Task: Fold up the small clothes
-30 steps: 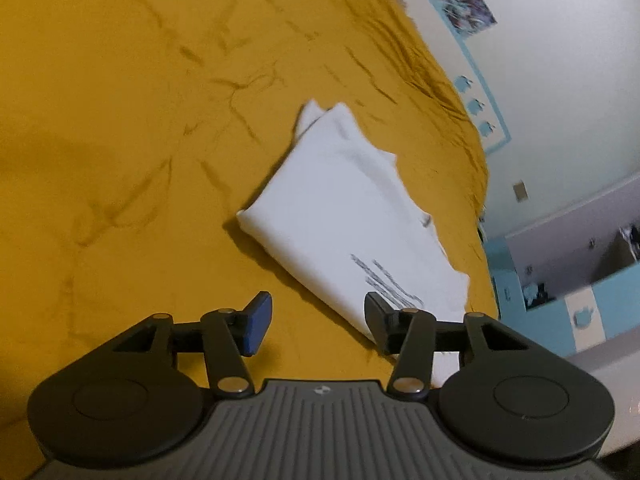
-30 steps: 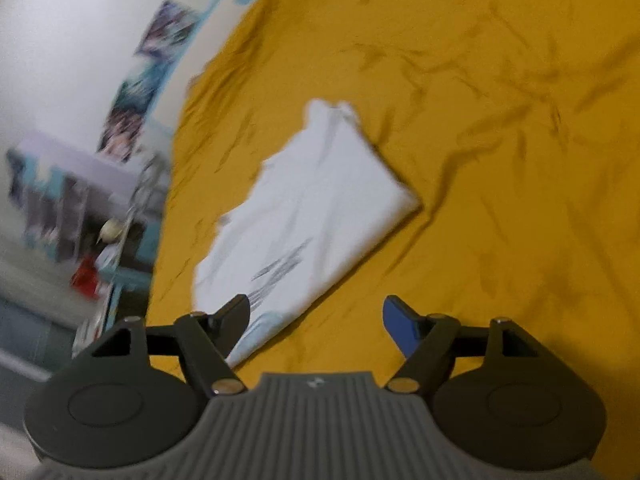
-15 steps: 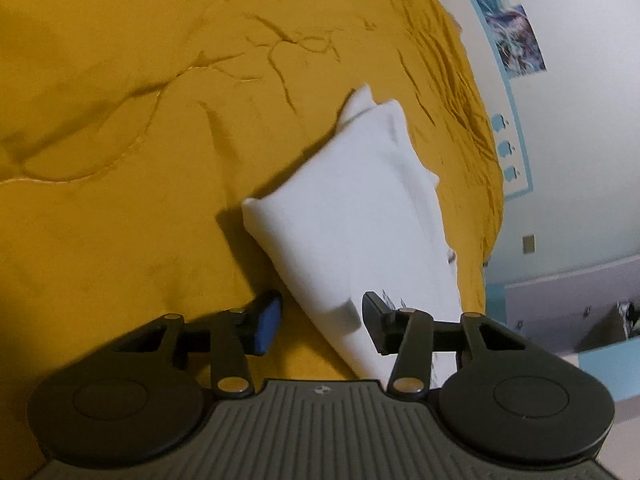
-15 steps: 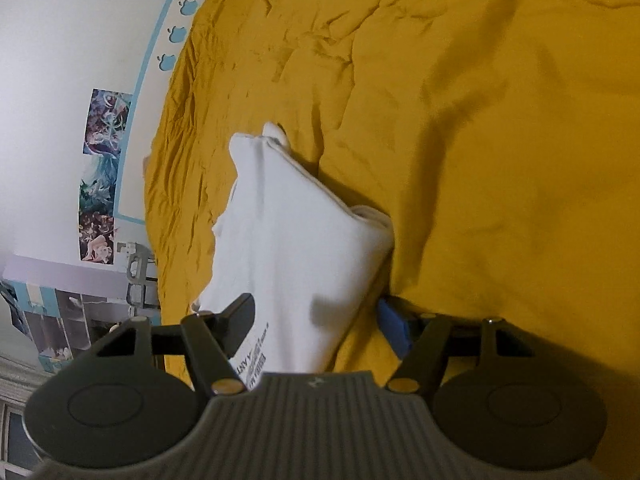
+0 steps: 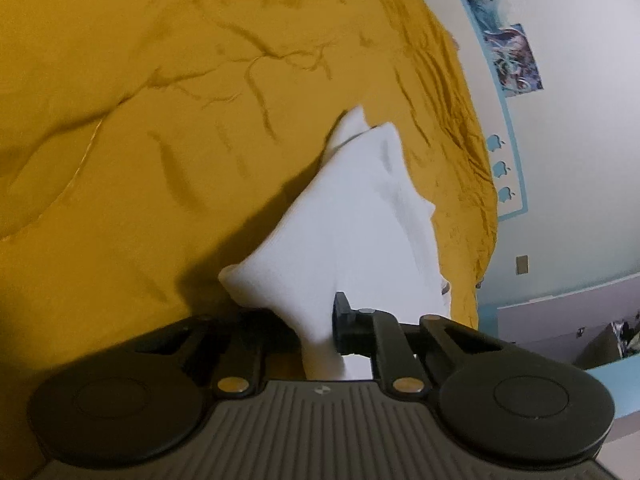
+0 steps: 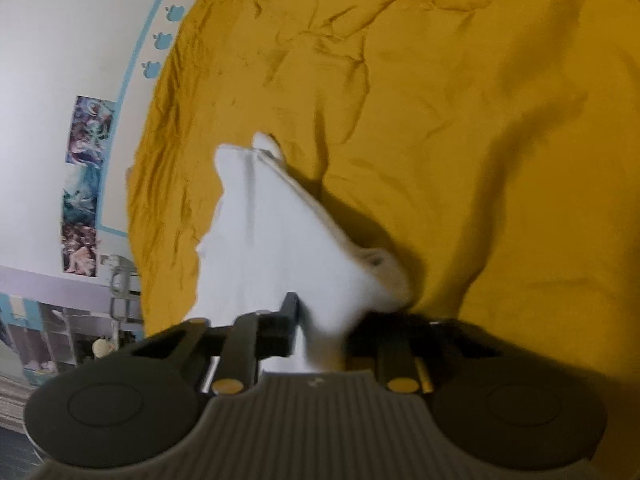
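Note:
A white folded garment point(image 5: 360, 216) lies on the mustard-yellow bedspread point(image 5: 160, 120). My left gripper point(image 5: 316, 328) is shut on the garment's near corner, with cloth bunched between the jaws. In the right wrist view the same white garment point(image 6: 272, 240) runs away from me over the yellow bedspread point(image 6: 460, 120). My right gripper point(image 6: 324, 332) is shut on its other near corner. The pinched edge is lifted a little off the bed. The far end of the garment rests on the bedspread.
The bedspread is wrinkled all around the garment. A white wall with posters point(image 5: 512, 60) and a blue border runs along the bed's far edge. Purple and blue furniture point(image 6: 60, 320) stands beyond the bed's end.
Both grippers moved in onto the garment's near edge and closed on it. They were open one second and half a second ago. The near edge now rises off the bed.

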A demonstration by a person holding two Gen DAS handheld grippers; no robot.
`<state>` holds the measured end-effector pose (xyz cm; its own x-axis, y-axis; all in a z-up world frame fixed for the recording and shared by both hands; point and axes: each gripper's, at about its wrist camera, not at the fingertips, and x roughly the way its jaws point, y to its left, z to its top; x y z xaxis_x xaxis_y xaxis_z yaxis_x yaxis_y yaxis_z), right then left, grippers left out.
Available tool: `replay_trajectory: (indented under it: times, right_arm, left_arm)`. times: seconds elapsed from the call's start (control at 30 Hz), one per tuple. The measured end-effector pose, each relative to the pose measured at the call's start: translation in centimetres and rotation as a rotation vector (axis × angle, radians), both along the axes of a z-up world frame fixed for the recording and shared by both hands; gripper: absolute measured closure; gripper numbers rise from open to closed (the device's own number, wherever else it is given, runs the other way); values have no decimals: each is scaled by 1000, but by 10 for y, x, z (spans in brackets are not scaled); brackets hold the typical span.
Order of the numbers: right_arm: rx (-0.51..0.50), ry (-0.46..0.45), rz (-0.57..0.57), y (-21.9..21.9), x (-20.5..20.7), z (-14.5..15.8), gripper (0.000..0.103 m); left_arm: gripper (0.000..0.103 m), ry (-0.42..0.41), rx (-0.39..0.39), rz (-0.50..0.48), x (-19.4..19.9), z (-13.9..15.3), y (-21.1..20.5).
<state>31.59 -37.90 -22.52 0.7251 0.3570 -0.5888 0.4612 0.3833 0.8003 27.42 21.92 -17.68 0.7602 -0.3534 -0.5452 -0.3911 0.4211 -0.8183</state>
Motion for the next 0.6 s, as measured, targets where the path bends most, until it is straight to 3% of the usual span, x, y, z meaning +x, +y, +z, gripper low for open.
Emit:
replay_trajectory:
  times: [0.2, 0.3, 0.37, 0.5, 0.6]
  right_arm:
    - [-58, -55, 71, 4, 12, 38, 95]
    - [-43, -87, 86, 1, 13, 61, 95]
    - [-49, -123, 101, 1, 8, 80, 96]
    - [-52, -184, 138, -4, -25, 112, 96]
    - [-54, -179, 160, -11, -63, 121, 96]
  left_arm:
    - [90, -53, 12, -33, 6, 33, 0]
    - [90, -86, 88, -69, 6, 62, -5]
    - [90, -121, 98, -99, 1, 79, -7]
    - [90, -153, 95, -141, -33, 106, -7]
    - [90, -161, 92, -175, -73, 112, -7]
